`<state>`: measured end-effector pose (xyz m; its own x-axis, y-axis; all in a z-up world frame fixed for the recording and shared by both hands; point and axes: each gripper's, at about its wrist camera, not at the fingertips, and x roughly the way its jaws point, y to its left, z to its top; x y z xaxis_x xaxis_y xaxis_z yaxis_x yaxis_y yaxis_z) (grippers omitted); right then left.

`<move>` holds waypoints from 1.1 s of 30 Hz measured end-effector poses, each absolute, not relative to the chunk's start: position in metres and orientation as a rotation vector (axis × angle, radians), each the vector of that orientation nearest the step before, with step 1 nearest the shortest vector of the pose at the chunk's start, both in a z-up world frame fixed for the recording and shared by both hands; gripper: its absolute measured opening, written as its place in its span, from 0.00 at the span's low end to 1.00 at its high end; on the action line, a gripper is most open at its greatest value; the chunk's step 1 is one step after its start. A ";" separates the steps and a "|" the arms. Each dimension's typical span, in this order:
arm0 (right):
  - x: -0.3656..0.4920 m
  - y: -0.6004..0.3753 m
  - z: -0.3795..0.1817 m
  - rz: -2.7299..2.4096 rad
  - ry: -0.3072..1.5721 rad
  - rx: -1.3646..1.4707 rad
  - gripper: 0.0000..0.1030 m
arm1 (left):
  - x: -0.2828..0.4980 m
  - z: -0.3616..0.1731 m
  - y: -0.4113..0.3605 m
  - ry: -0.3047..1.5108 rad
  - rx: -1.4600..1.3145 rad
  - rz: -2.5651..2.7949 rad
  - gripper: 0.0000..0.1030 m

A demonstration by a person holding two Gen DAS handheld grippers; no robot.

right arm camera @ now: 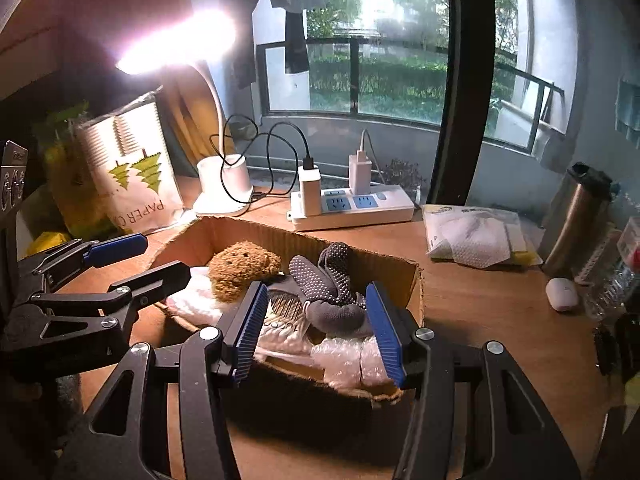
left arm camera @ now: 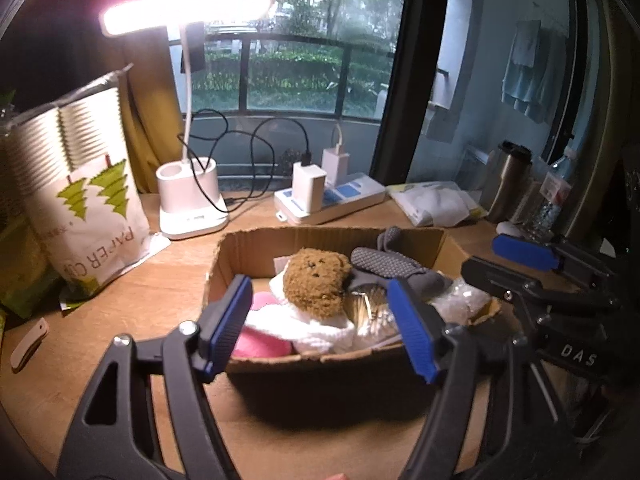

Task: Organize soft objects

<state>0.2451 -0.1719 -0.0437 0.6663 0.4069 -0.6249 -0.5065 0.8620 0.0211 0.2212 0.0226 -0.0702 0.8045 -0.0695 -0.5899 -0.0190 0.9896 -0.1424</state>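
Observation:
A cardboard box (left arm camera: 256, 240) (right arm camera: 224, 236) sits on the wooden desk. In it lie a brown plush bear (left arm camera: 316, 282) (right arm camera: 240, 266), a white fluffy cloth (left arm camera: 320, 330), a pink soft item (left arm camera: 260, 340), grey dotted socks (left arm camera: 384, 264) (right arm camera: 328, 284) and bubble wrap (right arm camera: 352, 360). My left gripper (left arm camera: 320, 324) is open and empty, hovering above the box's near side. My right gripper (right arm camera: 316, 328) is open and empty over the socks and bubble wrap. Each gripper shows in the other's view, the right one (left arm camera: 524, 256) and the left one (right arm camera: 116, 256).
A lit desk lamp (left arm camera: 188, 200) (right arm camera: 224, 188), a paper-cup bag (left arm camera: 80, 184) (right arm camera: 132, 168), a power strip with chargers (left arm camera: 332, 196) (right arm camera: 352, 204), a mask packet (right arm camera: 472, 236), a steel tumbler (right arm camera: 576, 220) and a white earbud case (right arm camera: 562, 294) surround the box.

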 end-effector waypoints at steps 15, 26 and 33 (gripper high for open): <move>0.197 -0.185 -0.019 0.492 0.609 -0.161 0.53 | 0.172 -0.043 0.018 0.573 -0.139 -0.044 0.74; 0.162 -0.197 -0.003 0.478 0.569 -0.160 0.53 | 0.139 -0.024 0.013 0.529 -0.133 -0.055 0.74; 0.138 -0.203 0.012 0.467 0.528 -0.164 0.53 | 0.117 -0.011 0.009 0.493 -0.122 -0.070 0.74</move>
